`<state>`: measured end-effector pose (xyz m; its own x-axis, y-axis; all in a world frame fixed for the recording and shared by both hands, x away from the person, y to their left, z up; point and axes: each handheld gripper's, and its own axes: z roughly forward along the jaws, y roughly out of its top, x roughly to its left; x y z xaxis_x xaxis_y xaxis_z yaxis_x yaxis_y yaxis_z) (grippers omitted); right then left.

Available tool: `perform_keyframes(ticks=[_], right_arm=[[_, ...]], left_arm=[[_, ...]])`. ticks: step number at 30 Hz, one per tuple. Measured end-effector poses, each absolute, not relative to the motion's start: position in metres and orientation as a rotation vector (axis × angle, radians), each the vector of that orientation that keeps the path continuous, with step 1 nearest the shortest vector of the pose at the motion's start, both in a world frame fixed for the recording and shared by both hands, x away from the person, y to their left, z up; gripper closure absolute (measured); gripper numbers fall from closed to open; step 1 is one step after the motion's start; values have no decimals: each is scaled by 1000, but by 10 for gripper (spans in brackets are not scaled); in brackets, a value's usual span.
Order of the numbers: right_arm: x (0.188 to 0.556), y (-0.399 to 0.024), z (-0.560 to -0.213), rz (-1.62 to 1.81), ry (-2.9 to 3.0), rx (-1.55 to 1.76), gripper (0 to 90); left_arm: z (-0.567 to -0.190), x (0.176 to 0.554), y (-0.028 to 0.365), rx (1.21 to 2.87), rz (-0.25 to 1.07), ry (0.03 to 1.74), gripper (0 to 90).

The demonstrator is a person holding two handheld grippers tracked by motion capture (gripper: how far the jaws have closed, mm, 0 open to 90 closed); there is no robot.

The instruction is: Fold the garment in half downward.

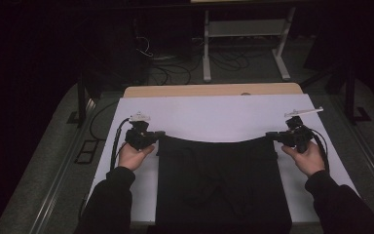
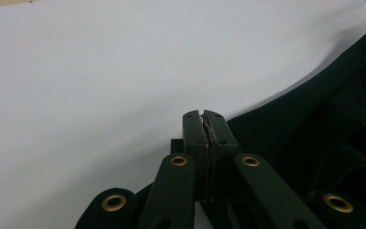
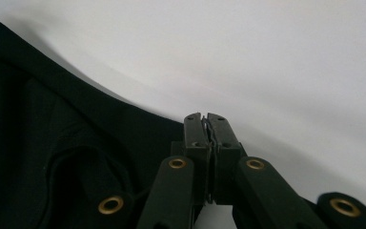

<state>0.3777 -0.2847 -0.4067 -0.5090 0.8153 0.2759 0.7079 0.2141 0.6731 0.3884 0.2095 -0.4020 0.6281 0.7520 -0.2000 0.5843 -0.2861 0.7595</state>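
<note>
My left gripper [image 1: 159, 133] has its jaws pressed together, pinching the far left corner of a black garment [image 1: 221, 183]; my right gripper [image 1: 271, 135] pinches the far right corner the same way. The far hem sags in a shallow curve between them. The garment lies at the middle of a white sheet [image 1: 214, 114] and hangs over the near edge. The sheet covers a wooden table [image 1: 209, 90]. Beyond it the room is dark, with cables [image 1: 170, 66] on a grey floor and a white metal stand [image 1: 246, 44].
</note>
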Motion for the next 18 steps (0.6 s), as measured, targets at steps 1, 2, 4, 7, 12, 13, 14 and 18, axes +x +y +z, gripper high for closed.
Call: perform_keyframes(ticks=[1,2,4,7,12,13,14,18], right_arm=[[378,-285,-407,1176,2339,1477,863],[378,-285,-406,1180,2336,1479,863],[379,-286,-406,1185,2336,1481,863],[381,-287,-405,1187,2334,1484,863],[385,-288,-399,1202,2328,1483,863],[386,-288,-399,1199,2330,1483,863],[387,-288,-398,1199,2335,1480,863],[392,-288,-395,1209,2335,1482,862]], left_arm=[[-402,389,210,1983,245,1050,884],[-402,389,209,1983,243,1053,884],[-401,391,209,1986,244,1052,884],[-399,394,211,1972,239,1057,883],[-395,399,211,1977,245,1062,883],[-394,399,211,1974,249,1061,884],[-393,400,211,1972,247,1060,884],[-388,403,211,1968,240,1053,883]])
